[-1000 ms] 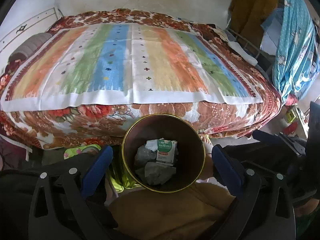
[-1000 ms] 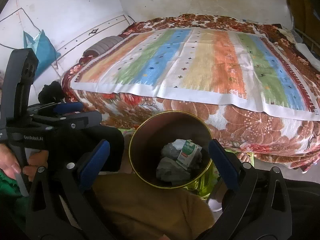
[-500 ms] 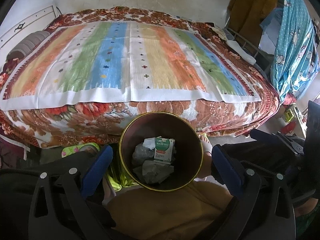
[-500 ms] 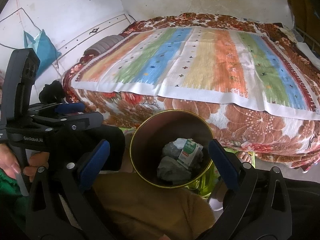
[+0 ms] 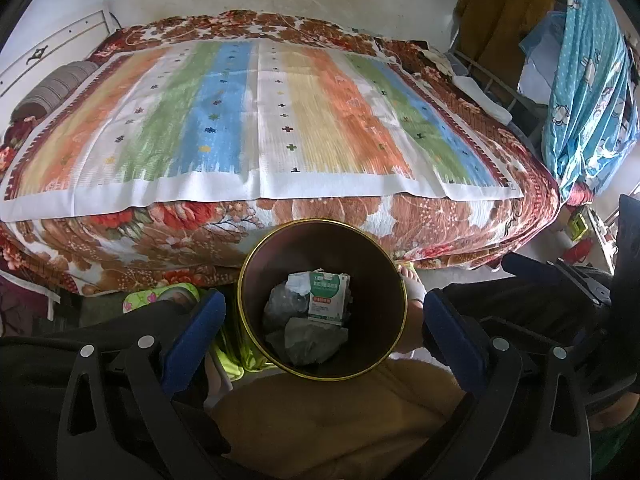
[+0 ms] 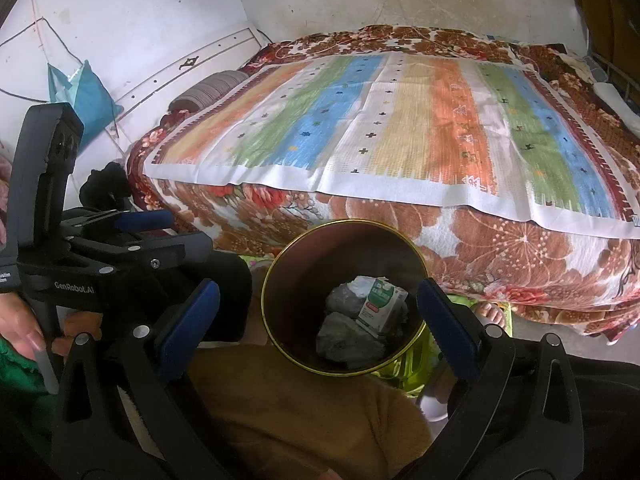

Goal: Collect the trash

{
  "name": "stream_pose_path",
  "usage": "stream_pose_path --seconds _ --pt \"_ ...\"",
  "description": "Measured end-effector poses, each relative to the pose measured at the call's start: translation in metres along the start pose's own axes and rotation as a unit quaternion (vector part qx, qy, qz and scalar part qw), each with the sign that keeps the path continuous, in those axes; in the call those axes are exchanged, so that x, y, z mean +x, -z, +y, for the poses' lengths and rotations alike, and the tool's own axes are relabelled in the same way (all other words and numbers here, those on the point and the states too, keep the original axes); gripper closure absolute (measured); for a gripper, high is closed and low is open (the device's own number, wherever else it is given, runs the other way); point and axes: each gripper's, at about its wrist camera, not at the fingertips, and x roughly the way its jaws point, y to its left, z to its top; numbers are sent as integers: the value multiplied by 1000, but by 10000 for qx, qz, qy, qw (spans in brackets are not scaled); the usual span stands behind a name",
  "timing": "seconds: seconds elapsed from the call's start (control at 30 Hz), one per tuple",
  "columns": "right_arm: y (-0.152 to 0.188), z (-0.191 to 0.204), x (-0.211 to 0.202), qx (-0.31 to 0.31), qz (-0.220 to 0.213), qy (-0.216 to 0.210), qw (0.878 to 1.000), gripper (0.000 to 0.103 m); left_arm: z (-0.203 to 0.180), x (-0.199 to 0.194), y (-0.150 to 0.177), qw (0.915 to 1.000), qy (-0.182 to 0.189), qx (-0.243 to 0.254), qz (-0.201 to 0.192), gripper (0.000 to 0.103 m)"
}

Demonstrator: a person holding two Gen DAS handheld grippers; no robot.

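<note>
**Both grippers wide open above the bin**

The left gripper [image 5: 323,316] has its jaws spread wide and grips nothing. The right gripper [image 6: 318,312] is likewise fully open and empty. Between each pair of blue pads sits the bin [image 5: 256,308], a dark round container with a gold rim, placed on the floor just in front of the bed [image 5: 264,120]. Inside the bin lie a green-and-white carton [image 5: 327,297] and crumpled grey wrappers [image 5: 310,338]. A striped cloth [image 6: 400,128] covers the bed.
</note>
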Motion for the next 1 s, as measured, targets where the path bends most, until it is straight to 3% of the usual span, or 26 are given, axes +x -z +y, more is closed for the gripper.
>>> stream_pose_path --seconds 1.0 --pt "-1 -2 -2 11 5 -16 10000 9 -1 -1 -3 10000 -12 1 13 6"
